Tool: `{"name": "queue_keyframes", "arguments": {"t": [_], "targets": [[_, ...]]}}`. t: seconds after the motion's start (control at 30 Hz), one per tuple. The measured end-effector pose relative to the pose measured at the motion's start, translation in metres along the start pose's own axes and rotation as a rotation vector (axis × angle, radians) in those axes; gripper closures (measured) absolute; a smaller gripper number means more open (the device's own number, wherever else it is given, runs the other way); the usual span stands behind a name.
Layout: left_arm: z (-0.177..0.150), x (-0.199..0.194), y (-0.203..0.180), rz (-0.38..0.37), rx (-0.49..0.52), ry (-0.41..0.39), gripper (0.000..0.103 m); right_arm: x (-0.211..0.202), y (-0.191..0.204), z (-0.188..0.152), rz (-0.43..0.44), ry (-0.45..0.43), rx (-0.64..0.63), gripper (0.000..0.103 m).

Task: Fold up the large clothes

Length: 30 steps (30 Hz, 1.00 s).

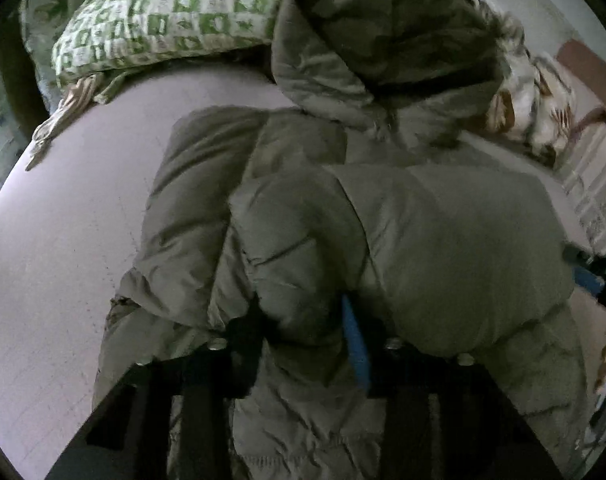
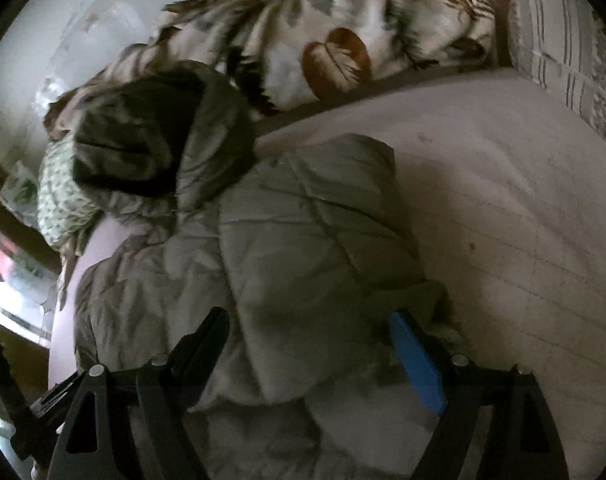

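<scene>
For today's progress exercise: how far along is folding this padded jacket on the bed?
Done: the olive hooded jacket has its sides folded inward. In hand: the left gripper pinches its lower edge; the right gripper stands open over it. Left: folding it up toward the hood.

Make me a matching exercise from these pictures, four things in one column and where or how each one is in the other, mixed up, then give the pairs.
1. puffy jacket
2. green checked pillow
3. left gripper
4. right gripper

A. jaws wide apart above the jacket
B. beyond the jacket's hood
C. closed on a fold of jacket
D. lying on the pink sheet

Pairs: 1-D, 2-B, 3-C, 4-A
</scene>
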<state>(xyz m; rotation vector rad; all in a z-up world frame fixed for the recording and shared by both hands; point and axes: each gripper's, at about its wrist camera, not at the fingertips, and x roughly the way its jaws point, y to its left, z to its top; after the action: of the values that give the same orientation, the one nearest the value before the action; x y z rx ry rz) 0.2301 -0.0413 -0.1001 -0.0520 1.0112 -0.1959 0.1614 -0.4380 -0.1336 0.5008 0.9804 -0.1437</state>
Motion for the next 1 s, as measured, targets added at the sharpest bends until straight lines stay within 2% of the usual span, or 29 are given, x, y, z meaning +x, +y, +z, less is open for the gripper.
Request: {"name": "queue_keyframes", "arguments": {"t": [0.07, 0.23, 0.33, 0.43, 0.5, 0.57, 0.67, 0.77, 0.83, 0.9, 1.0], "targets": [[0.005, -0.014, 0.007, -0.016, -0.002, -0.041, 0.085, 0.006, -0.001, 0.003, -0.020, 0.006, -0.006, 0.018], [0.019, -0.055, 0.030, 0.014, 0.044, -0.143, 0.086, 0.004, 0.012, 0.005, 0.010, 0.011, -0.050, 0.018], [0.019, -0.048, 0.036, -0.013, 0.117, -0.085, 0.086, 0.003, 0.028, 0.003, 0.020, 0.007, -0.104, 0.018], [0.005, -0.012, 0.037, 0.058, 0.160, 0.009, 0.082, 0.020, 0.038, -0.005, -0.012, 0.055, -0.150, 0.018], [-0.004, 0.008, 0.041, 0.072, 0.152, 0.029, 0.075, 0.040, 0.041, -0.015, -0.064, 0.093, -0.188, 0.017], [-0.010, 0.014, 0.039, 0.114, 0.162, -0.008, 0.066, 0.054, 0.039, -0.024, -0.099, 0.084, -0.220, 0.008], [-0.011, 0.010, 0.032, 0.156, 0.186, -0.034, 0.066, 0.055, 0.031, -0.025, -0.081, 0.076, -0.179, 0.006], [-0.009, -0.001, 0.035, 0.147, 0.167, -0.038, 0.065, 0.051, 0.030, -0.022, -0.073, 0.089, -0.170, 0.006], [-0.007, -0.010, 0.037, 0.150, 0.142, -0.046, 0.057, 0.044, 0.028, -0.020, -0.058, 0.089, -0.145, 0.006], [-0.006, -0.019, 0.037, 0.166, 0.127, -0.063, 0.036, 0.038, 0.027, -0.020, -0.039, 0.082, -0.126, 0.006], [-0.007, -0.033, 0.035, 0.183, 0.126, -0.097, 0.033, 0.029, 0.031, -0.018, -0.022, 0.088, -0.123, 0.006]]}}
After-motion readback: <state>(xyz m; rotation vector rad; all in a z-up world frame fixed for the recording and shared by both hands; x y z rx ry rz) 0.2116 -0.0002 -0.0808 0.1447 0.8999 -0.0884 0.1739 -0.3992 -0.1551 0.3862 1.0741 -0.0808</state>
